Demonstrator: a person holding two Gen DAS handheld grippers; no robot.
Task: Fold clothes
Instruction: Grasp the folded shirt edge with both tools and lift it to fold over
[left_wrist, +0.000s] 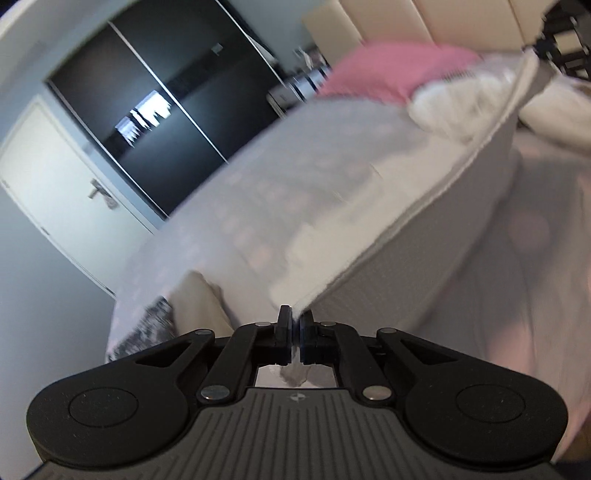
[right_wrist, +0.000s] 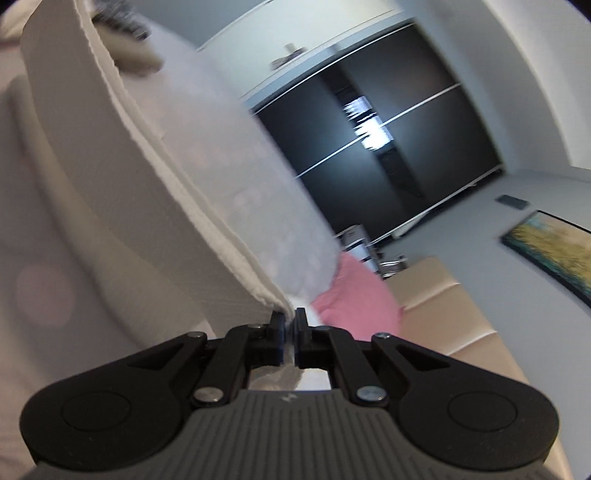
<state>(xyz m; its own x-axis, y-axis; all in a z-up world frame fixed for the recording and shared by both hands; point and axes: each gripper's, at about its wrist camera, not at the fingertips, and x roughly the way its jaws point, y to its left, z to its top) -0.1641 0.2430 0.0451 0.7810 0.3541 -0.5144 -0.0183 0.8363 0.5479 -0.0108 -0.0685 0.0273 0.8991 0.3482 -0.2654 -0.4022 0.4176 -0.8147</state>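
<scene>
Left tongs (left_wrist: 295, 325) pinch the white towel (left_wrist: 369, 229) corner; right tongs (right_wrist: 290, 326) pinch its other corner; no writing legible.

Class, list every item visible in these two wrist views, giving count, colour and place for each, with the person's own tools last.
white garment: one, white, hemmed edge stretched between both grippers above the bed
bed cover: one, pale with faint pink spots, under the garment
pink item: one, pink, far end of bed
headboard: one, cream, padded, behind pink item
wardrobe: one, dark sliding doors, back wall
door: one, white, beside wardrobe
painting: one, yellow and teal, on wall
left gripper: one, black, pinching a corner
right gripper: one, black, pinching other corner
</scene>
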